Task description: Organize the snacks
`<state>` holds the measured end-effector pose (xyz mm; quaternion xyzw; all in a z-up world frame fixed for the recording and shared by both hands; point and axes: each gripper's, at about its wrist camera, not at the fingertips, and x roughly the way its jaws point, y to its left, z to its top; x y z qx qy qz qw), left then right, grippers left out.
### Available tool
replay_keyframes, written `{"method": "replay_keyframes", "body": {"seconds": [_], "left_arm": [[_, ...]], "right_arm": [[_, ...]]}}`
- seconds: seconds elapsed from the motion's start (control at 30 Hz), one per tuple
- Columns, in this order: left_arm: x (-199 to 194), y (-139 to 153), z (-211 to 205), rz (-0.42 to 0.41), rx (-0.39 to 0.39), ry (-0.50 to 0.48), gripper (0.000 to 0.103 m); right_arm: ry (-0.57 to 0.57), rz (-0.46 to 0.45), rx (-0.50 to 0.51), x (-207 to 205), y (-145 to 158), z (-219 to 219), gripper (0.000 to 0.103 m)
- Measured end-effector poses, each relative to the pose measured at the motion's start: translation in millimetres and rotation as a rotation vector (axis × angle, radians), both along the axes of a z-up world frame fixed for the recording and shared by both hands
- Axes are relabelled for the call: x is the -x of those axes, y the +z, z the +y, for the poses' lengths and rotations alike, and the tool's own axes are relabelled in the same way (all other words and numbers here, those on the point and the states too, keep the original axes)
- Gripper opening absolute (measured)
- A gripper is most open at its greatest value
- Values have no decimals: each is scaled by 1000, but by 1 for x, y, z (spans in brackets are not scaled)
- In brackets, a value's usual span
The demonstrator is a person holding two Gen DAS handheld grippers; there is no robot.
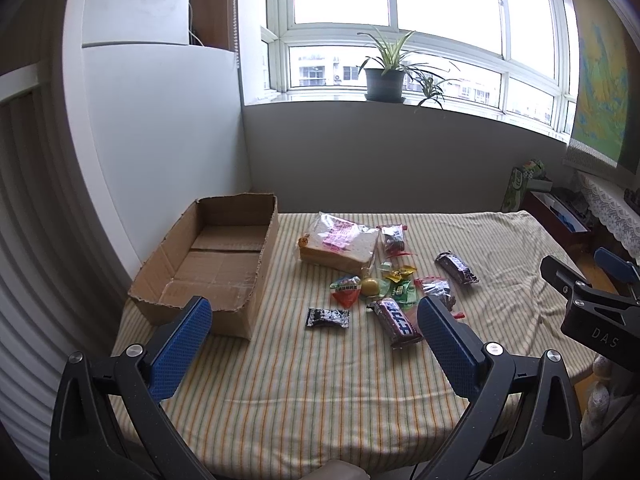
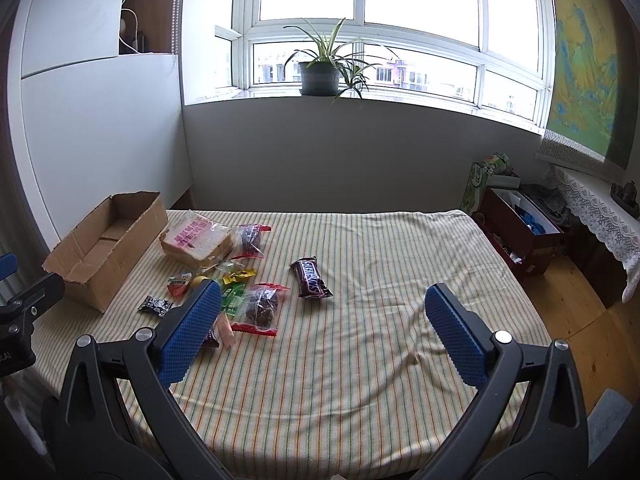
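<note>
An open cardboard box (image 1: 208, 264) (image 2: 106, 250) sits empty at the left of the striped table. Right of it lie a bag of sliced bread (image 1: 340, 242) (image 2: 198, 240), two Snickers bars (image 1: 398, 322) (image 2: 311, 278), a small black packet (image 1: 327, 317) (image 2: 156, 305), clear bags of dark snacks (image 1: 436, 290) (image 2: 262, 306) and several small candies (image 1: 370, 286). My left gripper (image 1: 314, 320) hovers open above the table's near side, holding nothing. My right gripper (image 2: 324, 312) is open too, over bare cloth right of the pile. The right gripper's body (image 1: 592, 304) shows in the left wrist view.
A striped cloth (image 2: 360, 360) covers the table. Walls stand behind and left of it. A potted plant (image 2: 320, 68) sits on the windowsill. A red box (image 2: 520, 236) and a lace-covered shelf (image 2: 600, 216) stand on the right, past the table edge.
</note>
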<state>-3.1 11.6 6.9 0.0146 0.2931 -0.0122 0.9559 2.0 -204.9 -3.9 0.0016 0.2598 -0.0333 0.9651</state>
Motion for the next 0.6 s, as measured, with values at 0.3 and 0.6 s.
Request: {"method": "replay_keyframes", "body": {"seconds": [0.3, 0.6], "left_arm": [[-2, 0, 0, 4, 3, -3, 102], [-1, -1, -3, 6, 7, -13, 102]], "right_arm": [[-2, 0, 2, 0, -1, 0, 103], [0, 1, 0, -1, -1, 0, 103]]}}
